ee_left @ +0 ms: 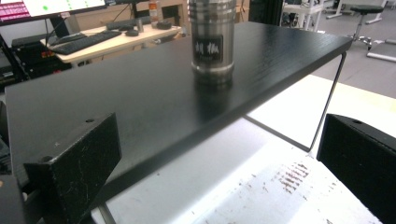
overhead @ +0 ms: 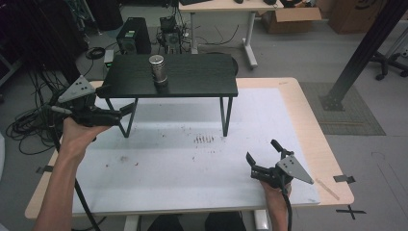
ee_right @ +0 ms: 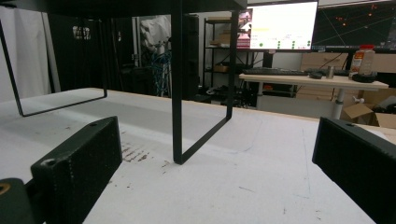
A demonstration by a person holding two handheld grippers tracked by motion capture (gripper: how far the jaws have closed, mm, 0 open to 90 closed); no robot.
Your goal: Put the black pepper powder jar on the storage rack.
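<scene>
Both grippers' jaws spread wide; ribbed steel canister (overhead: 158, 70) stands on matte black shelf (overhead: 192, 82).

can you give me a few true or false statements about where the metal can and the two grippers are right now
1. The metal can stands upright on the black shelf. True.
2. The left gripper is shut on the can. False: its jaws are open and apart from the can, near the shelf's left end.
3. The right gripper is low over the white table, jaws open. True.
4. The can lies on its side under the shelf. False: it is on top, upright.
5. The right gripper holds a cup. False: nothing is between its jaws.
</scene>
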